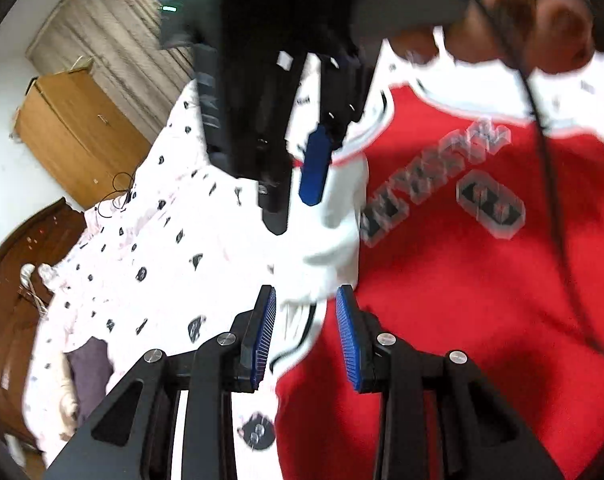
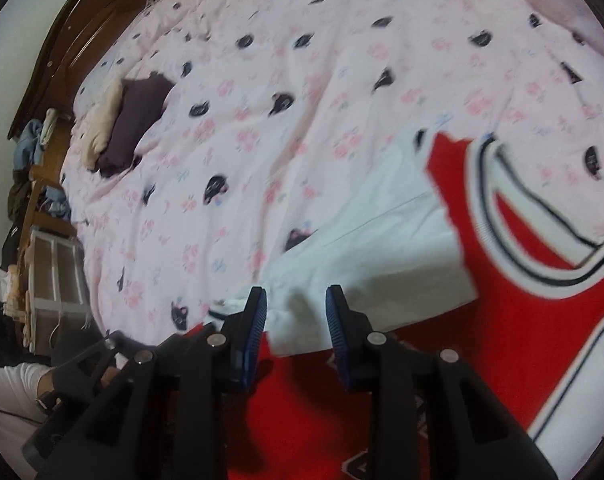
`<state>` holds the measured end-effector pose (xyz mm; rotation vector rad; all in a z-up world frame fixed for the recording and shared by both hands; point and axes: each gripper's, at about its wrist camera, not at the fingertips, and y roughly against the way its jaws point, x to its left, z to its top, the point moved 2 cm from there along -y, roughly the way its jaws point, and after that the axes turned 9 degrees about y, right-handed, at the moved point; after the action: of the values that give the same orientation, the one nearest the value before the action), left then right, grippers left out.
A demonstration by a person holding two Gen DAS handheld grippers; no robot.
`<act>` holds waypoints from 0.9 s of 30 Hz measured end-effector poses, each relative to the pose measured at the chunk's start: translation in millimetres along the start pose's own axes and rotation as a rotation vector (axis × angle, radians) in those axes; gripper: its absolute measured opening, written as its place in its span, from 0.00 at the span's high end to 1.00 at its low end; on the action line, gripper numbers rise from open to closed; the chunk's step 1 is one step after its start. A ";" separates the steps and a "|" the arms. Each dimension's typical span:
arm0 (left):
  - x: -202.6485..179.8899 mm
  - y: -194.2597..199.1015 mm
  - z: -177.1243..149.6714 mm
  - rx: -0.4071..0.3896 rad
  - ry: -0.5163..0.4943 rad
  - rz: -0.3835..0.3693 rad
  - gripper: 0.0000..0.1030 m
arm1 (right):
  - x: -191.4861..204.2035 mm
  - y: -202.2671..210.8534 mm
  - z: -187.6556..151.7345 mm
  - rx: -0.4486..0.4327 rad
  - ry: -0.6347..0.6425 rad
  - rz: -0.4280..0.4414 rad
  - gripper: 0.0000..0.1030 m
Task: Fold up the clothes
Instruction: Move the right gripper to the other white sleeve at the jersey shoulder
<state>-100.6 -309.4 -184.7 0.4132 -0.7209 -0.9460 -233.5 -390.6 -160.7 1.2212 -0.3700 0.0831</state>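
Note:
A red sweatshirt with white sleeves and grey lettering lies on the pink patterned bedspread. In the left wrist view my left gripper is open, its blue pads either side of the white sleeve cuff. The right gripper shows ahead, over the white sleeve. In the right wrist view my right gripper is open just above the white sleeve, which lies folded across the red body. The striped collar lies to the right.
A folded dark purple garment and a cream one lie on the bed near the wooden headboard. A wooden cabinet stands by the wall. Clutter and a storage unit sit beside the bed.

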 end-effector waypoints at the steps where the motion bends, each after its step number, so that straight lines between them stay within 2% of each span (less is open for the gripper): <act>1: 1.1 -0.3 4.2 -0.025 0.014 -0.006 0.72 | -6.1 2.4 1.5 -0.005 -0.014 -0.009 0.68; 3: 0.9 -5.5 10.4 -0.055 0.030 -0.026 0.66 | -18.2 3.7 4.2 -0.011 -0.044 -0.016 0.68; 5: -1.5 -17.7 10.9 -0.024 0.040 -0.064 0.65 | -29.9 0.6 6.5 -0.014 -0.079 -0.016 0.68; 8: -6.5 -37.6 5.0 0.084 0.067 -0.171 0.65 | -43.7 -6.3 8.2 -0.018 -0.133 0.003 0.68; 10: -11.0 -40.9 0.3 0.128 0.077 -0.221 0.65 | -51.0 -10.2 9.1 -0.023 -0.162 0.020 0.68; 13: -11.9 -38.3 -1.2 0.138 0.067 -0.233 0.65 | -59.9 -13.1 10.8 -0.026 -0.182 0.008 0.68; 21: -13.8 -38.7 0.2 0.166 0.070 -0.260 0.65 | -83.3 -12.8 6.7 -0.030 -0.232 -0.100 0.68; 27: -4.8 -25.5 7.6 0.099 0.113 -0.238 0.65 | -62.6 -6.1 7.5 -0.050 -0.165 -0.043 0.67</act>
<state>-122.8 -319.1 -196.8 0.6449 -0.6257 -1.1039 -292.3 -391.2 -184.2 1.1896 -0.4866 -0.0639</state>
